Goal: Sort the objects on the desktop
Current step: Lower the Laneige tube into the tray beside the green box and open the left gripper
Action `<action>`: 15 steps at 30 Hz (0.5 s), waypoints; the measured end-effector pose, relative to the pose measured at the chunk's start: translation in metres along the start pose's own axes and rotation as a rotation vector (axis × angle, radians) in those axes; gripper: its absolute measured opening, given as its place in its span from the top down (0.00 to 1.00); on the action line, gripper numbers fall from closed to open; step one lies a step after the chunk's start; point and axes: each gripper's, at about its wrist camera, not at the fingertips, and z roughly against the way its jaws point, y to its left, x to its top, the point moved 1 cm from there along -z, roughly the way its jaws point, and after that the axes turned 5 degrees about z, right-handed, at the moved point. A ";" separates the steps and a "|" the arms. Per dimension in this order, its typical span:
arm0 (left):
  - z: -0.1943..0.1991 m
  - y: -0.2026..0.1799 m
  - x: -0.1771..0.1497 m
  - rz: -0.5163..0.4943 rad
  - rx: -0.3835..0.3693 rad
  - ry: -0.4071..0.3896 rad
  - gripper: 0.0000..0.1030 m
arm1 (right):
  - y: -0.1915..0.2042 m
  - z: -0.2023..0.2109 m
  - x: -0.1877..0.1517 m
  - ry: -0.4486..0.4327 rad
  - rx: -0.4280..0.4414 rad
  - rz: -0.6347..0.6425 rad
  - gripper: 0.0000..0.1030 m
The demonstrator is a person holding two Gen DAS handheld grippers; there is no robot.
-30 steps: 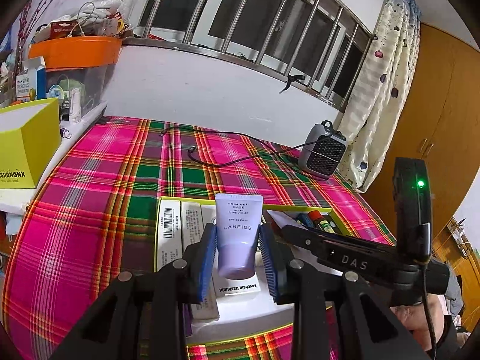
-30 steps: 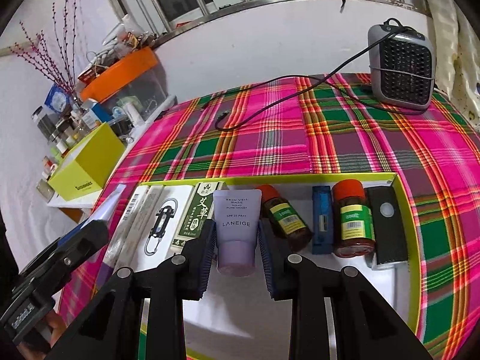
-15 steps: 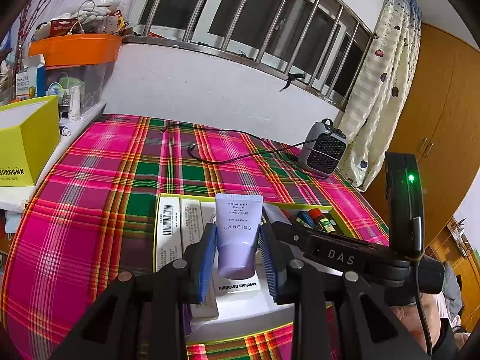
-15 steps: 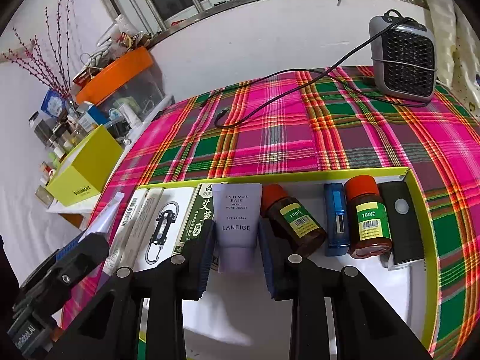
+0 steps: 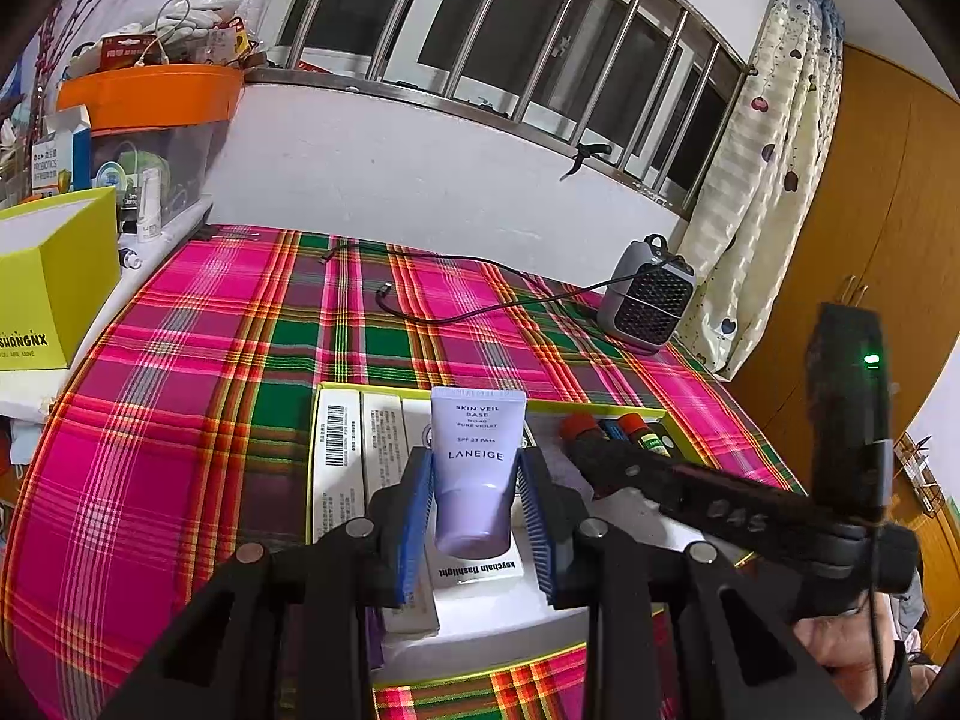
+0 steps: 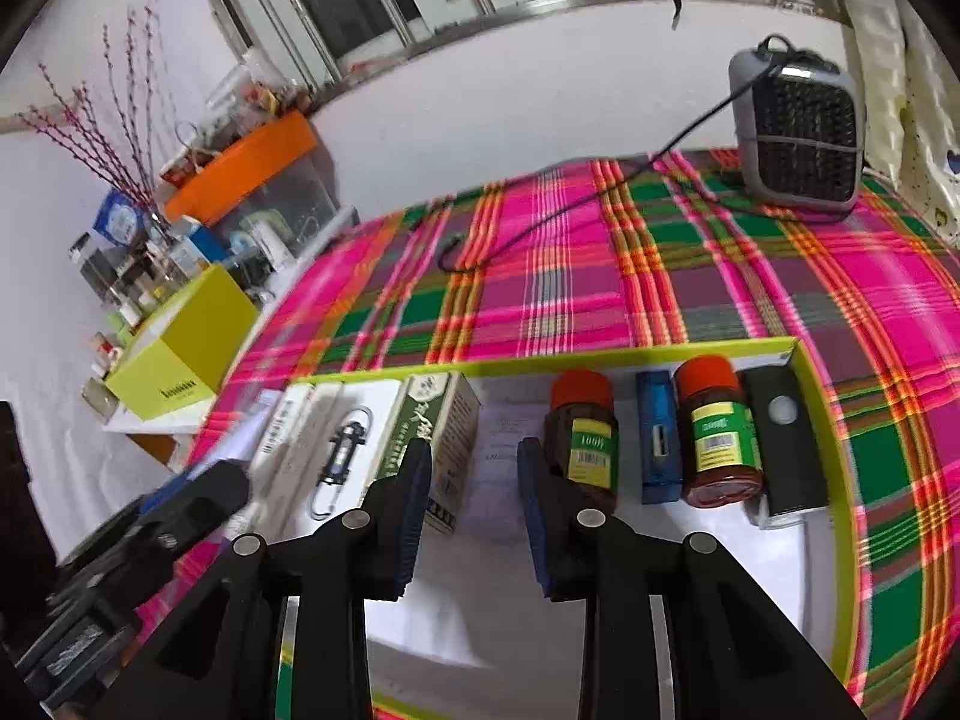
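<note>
Your left gripper (image 5: 477, 501) clamps the lavender plastic cosmetic tube (image 5: 476, 474) at frame centre above the lime-rimmed white tray (image 6: 600, 360), right gripper (image 6: 474, 504) empty and apart; next, lower it into the tray's bare gap

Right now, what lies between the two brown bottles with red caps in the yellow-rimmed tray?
A flat blue rectangular gadget lies between the left brown bottle and the right brown bottle, shown in the right wrist view.

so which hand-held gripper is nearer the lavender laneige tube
Left. The left hand-held gripper is clamped on the lavender Laneige tube; the right hand-held gripper is empty over the tray.
</note>
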 end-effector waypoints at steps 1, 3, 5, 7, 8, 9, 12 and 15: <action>0.000 0.000 0.000 -0.001 -0.001 0.000 0.70 | -0.002 0.004 0.000 -0.010 -0.005 0.001 0.70; 0.000 -0.002 0.000 -0.006 -0.004 -0.001 0.70 | -0.006 0.014 0.000 -0.031 -0.011 -0.009 0.71; 0.001 -0.003 -0.001 -0.011 -0.006 -0.004 0.70 | -0.011 0.019 -0.002 -0.039 -0.015 -0.013 0.71; 0.001 -0.004 0.000 -0.013 -0.006 -0.004 0.70 | -0.017 0.025 -0.005 -0.047 -0.017 -0.018 0.73; 0.001 -0.005 0.000 -0.014 -0.005 -0.003 0.70 | -0.019 0.028 -0.006 -0.050 -0.014 -0.022 0.73; 0.000 -0.005 -0.001 -0.014 -0.004 -0.002 0.70 | -0.022 0.031 -0.008 -0.051 -0.013 -0.027 0.73; -0.001 -0.007 -0.001 -0.018 -0.002 0.003 0.70 | -0.025 0.036 -0.013 -0.050 0.004 -0.023 0.73; -0.003 -0.009 -0.003 -0.022 0.003 0.010 0.70 | -0.025 0.041 -0.019 -0.053 0.020 -0.004 0.73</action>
